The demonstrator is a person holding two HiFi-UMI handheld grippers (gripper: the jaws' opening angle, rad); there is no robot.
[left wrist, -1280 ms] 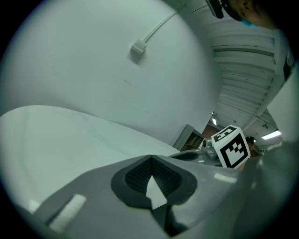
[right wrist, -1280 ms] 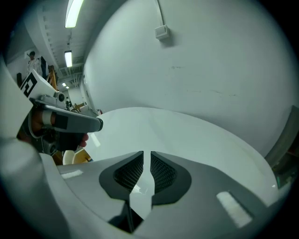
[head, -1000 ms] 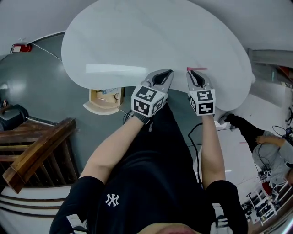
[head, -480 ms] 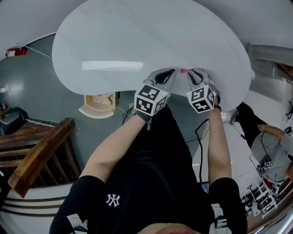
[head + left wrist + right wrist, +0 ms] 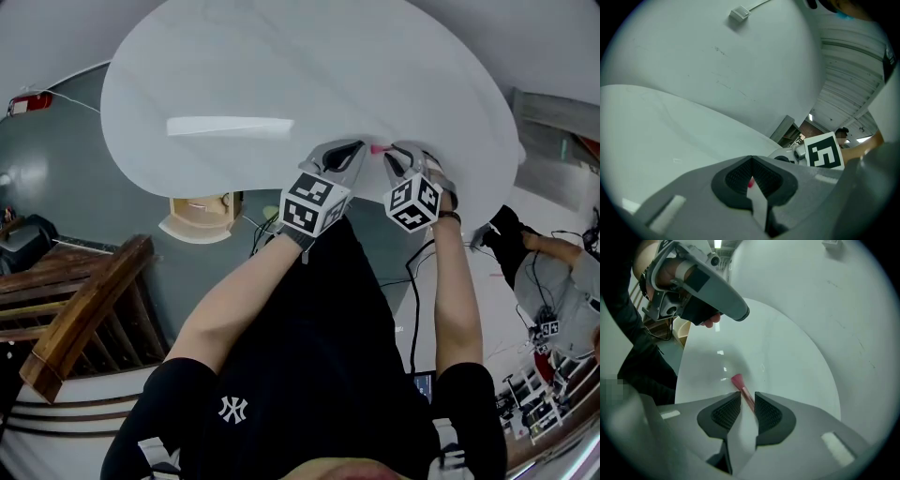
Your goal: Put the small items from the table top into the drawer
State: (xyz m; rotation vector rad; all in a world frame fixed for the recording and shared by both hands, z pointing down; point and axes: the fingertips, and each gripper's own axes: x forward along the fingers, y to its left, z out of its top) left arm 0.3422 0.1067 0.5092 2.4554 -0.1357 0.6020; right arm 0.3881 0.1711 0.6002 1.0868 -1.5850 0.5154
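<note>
A thin pink stick with a flared tip (image 5: 738, 380) lies on the white table (image 5: 281, 75) near its front edge. My right gripper (image 5: 744, 397) points steeply down over it. Its jaws have just been opening, and the stick lies loose between the pads, close to the right one. In the head view the stick (image 5: 378, 148) shows between the two grippers' tips. My left gripper (image 5: 349, 150) hovers just to its left, shut, with its pads meeting at the tip (image 5: 751, 159). A pink speck shows in the slit behind its pads; I cannot tell what it is.
A pale wooden open box (image 5: 208, 202) sits below the table's left front edge. Dark wooden stair rails (image 5: 84, 309) stand at the lower left. A person (image 5: 553, 272) sits on the floor at the right among cables. A grey wall runs behind the table.
The right gripper has rolled and sunk toward the table, its jaws now apart around the pink stick. The left gripper has shifted right, closer to the stick.
</note>
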